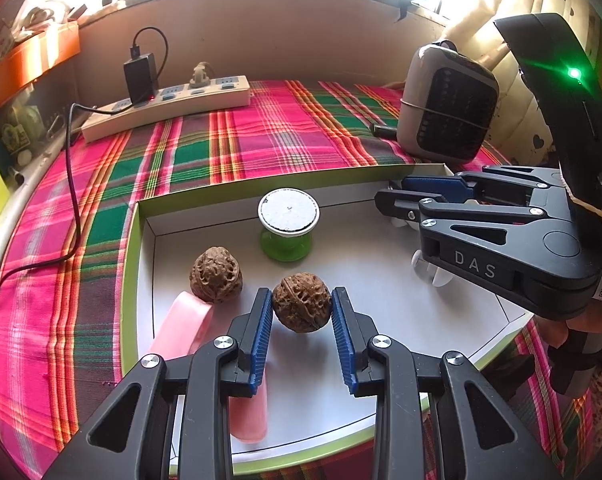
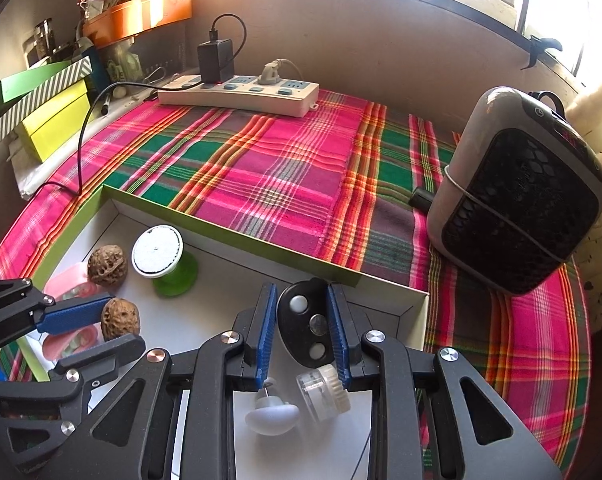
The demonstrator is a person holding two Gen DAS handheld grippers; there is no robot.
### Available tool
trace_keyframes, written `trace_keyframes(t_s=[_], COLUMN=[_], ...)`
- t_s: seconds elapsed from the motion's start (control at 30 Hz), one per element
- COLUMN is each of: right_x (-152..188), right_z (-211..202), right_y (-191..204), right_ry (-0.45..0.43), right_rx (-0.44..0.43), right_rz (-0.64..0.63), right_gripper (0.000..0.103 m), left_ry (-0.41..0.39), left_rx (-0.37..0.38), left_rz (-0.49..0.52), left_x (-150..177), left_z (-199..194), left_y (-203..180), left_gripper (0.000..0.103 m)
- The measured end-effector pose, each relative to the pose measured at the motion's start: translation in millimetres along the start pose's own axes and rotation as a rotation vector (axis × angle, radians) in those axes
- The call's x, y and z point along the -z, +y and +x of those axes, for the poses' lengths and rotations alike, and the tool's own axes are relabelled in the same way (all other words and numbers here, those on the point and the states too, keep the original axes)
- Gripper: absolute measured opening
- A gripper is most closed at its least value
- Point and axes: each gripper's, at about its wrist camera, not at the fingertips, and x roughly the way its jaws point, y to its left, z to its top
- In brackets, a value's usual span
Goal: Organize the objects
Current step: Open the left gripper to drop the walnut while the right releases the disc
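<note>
A shallow white box with a green rim (image 1: pixel 129 264) lies on the plaid cloth. My left gripper (image 1: pixel 302 309) is shut on a brown walnut (image 1: pixel 301 302) just above the box floor. A second walnut (image 1: pixel 216 279) lies to its left beside a pink roll (image 1: pixel 183 326). A green spool with a white top (image 1: pixel 288 220) stands behind. My right gripper (image 2: pixel 302 326) is shut on a black oval remote with round buttons (image 2: pixel 305 330) near the box's far right corner. A small clear jar (image 2: pixel 323 394) and a white hook (image 2: pixel 271 412) lie under it.
A grey and black heater (image 2: pixel 517 192) stands right of the box. A white power strip (image 2: pixel 241 94) with a black charger lies at the back by the wall. Yellow and green boxes (image 2: pixel 49 112) are stacked at the left. The box's far rim (image 2: pixel 237 236) also shows in the right wrist view.
</note>
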Motion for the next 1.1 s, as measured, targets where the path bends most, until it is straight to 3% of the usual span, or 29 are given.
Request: trace_keyframes(t_s=[0.2, 0.63, 1.1], right_x=[0.0, 1.7, 13.3], right_z=[-3.6, -12.3, -49.0], right_y=[-2.2, 0.3, 8.0], right_ry=[-0.015, -0.029, -0.096], right_rx=[-0.003, -0.002, -0.001], right_rz=[0.011, 0.015, 0.033], right_gripper=[0.027, 0.04, 0.044], left_ry=[0.001, -0.02, -0.069], left_rx=[-0.003, -0.011, -0.027], left_rz=[-0.002, 0.008, 0.007], left_x=[0.5, 0.7, 8.7], left_z=[0.5, -8.2, -33.4], left_y=[0.5, -3.3, -4.2], left_gripper=[0.029, 0.035, 0.035])
